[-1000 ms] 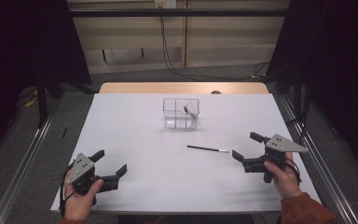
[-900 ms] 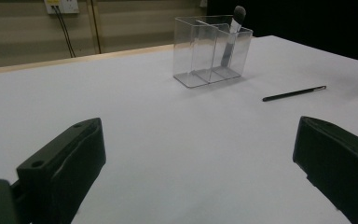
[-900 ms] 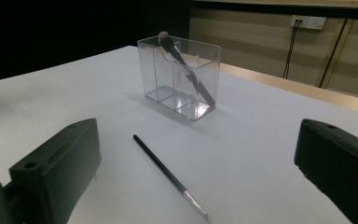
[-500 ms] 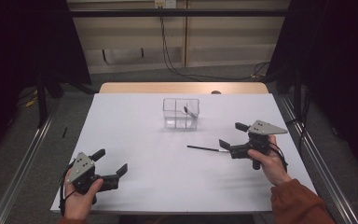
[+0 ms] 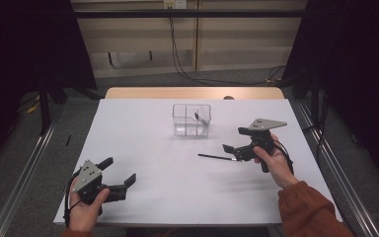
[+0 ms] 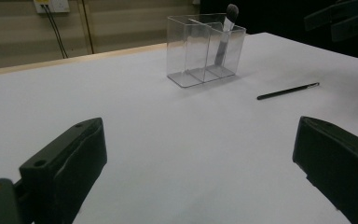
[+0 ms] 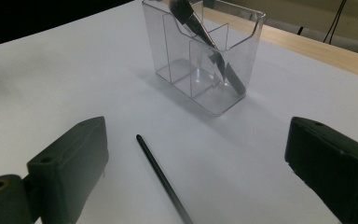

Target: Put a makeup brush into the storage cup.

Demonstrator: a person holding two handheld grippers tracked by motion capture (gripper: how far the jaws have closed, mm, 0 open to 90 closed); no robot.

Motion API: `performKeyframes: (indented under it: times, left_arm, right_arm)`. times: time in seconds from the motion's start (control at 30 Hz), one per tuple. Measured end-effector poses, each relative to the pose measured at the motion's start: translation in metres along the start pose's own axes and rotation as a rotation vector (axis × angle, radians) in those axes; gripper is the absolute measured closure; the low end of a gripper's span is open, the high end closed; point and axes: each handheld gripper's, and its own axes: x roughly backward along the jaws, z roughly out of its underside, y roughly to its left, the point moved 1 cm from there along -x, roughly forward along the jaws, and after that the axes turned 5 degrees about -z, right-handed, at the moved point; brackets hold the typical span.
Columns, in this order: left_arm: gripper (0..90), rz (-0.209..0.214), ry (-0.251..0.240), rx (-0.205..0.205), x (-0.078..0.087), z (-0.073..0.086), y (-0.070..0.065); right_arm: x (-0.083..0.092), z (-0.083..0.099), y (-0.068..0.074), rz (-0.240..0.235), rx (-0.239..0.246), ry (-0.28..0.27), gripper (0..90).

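A thin black stick (image 5: 214, 157) (image 7: 161, 175) lies flat on the white table (image 5: 143, 138). My right gripper (image 5: 233, 139) (image 7: 196, 135) hovers at the stick's right end. Its jaws are open and have just been closing a little. The stick lies on the table below the gap, and neither pad touches it. Behind the stick stands a clear compartmented organizer (image 5: 191, 119) (image 7: 200, 56) with a makeup brush (image 5: 201, 117) (image 7: 205, 37) leaning in one end compartment. My left gripper (image 5: 118, 171) (image 6: 198, 135) rests open and empty at the near left corner.
A wooden strip (image 5: 192, 93) borders the table's far edge. Metal rails (image 5: 24, 168) run along the floor on both sides. In the left gripper view the organizer (image 6: 205, 46), the stick (image 6: 286, 91) and the other gripper (image 6: 340, 18) lie ahead and to the right.
My right gripper has moved left and slightly away from the near edge, from beside the stick to over its right end. The left gripper has stayed put.
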Motion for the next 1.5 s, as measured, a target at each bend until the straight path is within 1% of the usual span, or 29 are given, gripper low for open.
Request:
performKeyframes:
  times: [0.07, 0.1, 0.13, 0.17, 0.2, 0.23, 0.27, 0.37, 0.5, 0.53, 0.6, 0.67, 0.7, 0.8, 0.87, 0.9, 0.97, 1.0, 1.07, 1.13, 1.17, 1.23, 1.27, 1.4, 1.43, 1.47, 1.5]
  left_arm:
    - [2.8, 0.000, -0.001, 0.002, 0.000, 0.000, 0.000]
    - [2.7, 0.002, -0.001, 0.006, 0.000, 0.000, 0.000]
    - [2.7, 0.000, -0.002, 0.010, 0.000, 0.000, 0.000]
    - [2.6, 0.002, 0.001, 0.007, -0.001, 0.000, 0.001]
    - [2.6, 0.008, 0.002, 0.007, -0.001, 0.001, 0.001]
    - [2.7, 0.011, 0.001, 0.004, -0.002, 0.001, 0.001]
    - [2.8, 0.009, 0.003, 0.000, -0.002, 0.001, 0.002]
    - [2.7, 0.011, 0.004, 0.003, -0.002, 0.001, 0.002]
    - [2.7, 0.010, 0.006, 0.003, -0.003, 0.001, 0.002]
    - [2.7, 0.010, 0.006, 0.002, -0.003, 0.000, 0.002]
    - [2.7, 0.005, 0.006, -0.005, -0.004, 0.000, 0.002]
    - [2.7, 0.008, 0.005, -0.005, -0.006, -0.001, 0.002]
    - [2.7, 0.009, 0.006, -0.007, -0.006, 0.000, 0.002]
    - [2.9, 0.013, 0.007, -0.021, -0.005, 0.000, 0.003]
    - [2.8, 0.013, 0.003, -0.018, -0.004, 0.000, 0.003]
    - [2.8, 0.011, 0.003, -0.016, -0.004, 0.000, 0.003]
    - [2.8, 0.011, 0.005, -0.016, -0.004, 0.000, 0.003]
    - [2.9, 0.010, 0.006, -0.019, -0.004, 0.000, 0.003]
    - [2.9, 0.014, 0.009, -0.023, -0.004, 0.000, 0.003]
    - [2.8, 0.014, 0.012, -0.020, -0.005, 0.001, 0.003]
    - [2.8, 0.014, 0.014, -0.021, -0.005, 0.001, 0.003]
    - [2.8, 0.010, 0.017, -0.022, -0.005, 0.001, 0.003]
    - [2.7, 0.006, 0.016, -0.022, -0.005, 0.001, 0.003]
    - [2.6, 0.000, 0.015, -0.023, -0.005, 0.001, 0.003]
    - [2.6, 0.002, 0.016, -0.024, -0.005, 0.001, 0.003]
    - [2.6, 0.002, 0.017, -0.023, -0.006, 0.002, 0.003]
    - [2.6, 0.002, 0.019, -0.023, -0.006, 0.002, 0.003]
  right_arm:
    - [-0.003, -0.004, 0.000, -0.007, -0.001, 0.025, 8.2]
    - [-0.005, -0.007, 0.000, -0.014, 0.010, 0.050, 7.1]
    - [-0.007, -0.009, -0.001, -0.031, 0.012, 0.084, 5.3]
    - [-0.010, -0.010, -0.001, -0.049, 0.005, 0.127, 3.0]
    - [-0.012, -0.011, -0.001, -0.040, 0.014, 0.148, 3.3]
    - [-0.015, -0.012, -0.002, -0.030, 0.032, 0.168, 3.5]
    - [-0.016, -0.012, -0.003, -0.024, 0.039, 0.189, 3.1]
    - [-0.022, -0.012, -0.006, -0.045, 0.014, 0.240, 2.6]
    - [-0.030, -0.014, -0.007, -0.078, 0.009, 0.310, 4.4]
    - [-0.032, -0.016, -0.007, -0.077, 0.009, 0.333, 4.9]
    - [-0.036, -0.019, -0.006, -0.090, 0.029, 0.359, 3.8]
    - [-0.040, -0.021, -0.005, -0.096, 0.055, 0.400, 4.5]
    - [-0.043, -0.022, -0.005, -0.107, 0.068, 0.419, 4.6]
    - [-0.049, -0.022, -0.004, -0.176, 0.080, 0.490, 3.5]
    - [-0.053, -0.022, -0.003, -0.205, 0.087, 0.530, 3.7]
    - [-0.055, -0.022, -0.003, -0.213, 0.095, 0.545, 3.8]
    - [-0.058, -0.022, -0.003, -0.215, 0.108, 0.573, 5.1]
    - [-0.059, -0.021, -0.003, -0.218, 0.125, 0.588, 5.3]
    - [-0.061, -0.020, -0.004, -0.222, 0.148, 0.618, 7.1]
    - [-0.061, -0.019, -0.004, -0.221, 0.170, 0.646, 12.3]
    - [-0.062, -0.019, -0.004, -0.219, 0.171, 0.664, 13.4]
    - [-0.062, -0.017, -0.007, -0.220, 0.182, 0.703, 19.7]
    - [-0.062, -0.016, -0.008, -0.214, 0.182, 0.716, 20.3]
    - [-0.060, -0.012, -0.015, -0.210, 0.167, 0.766, 26.9]
    - [-0.060, -0.011, -0.016, -0.208, 0.175, 0.774, 28.4]
    - [-0.060, -0.010, -0.017, -0.208, 0.178, 0.793, 32.4]
    - [-0.061, -0.009, -0.017, -0.219, 0.190, 0.807, 34.9]
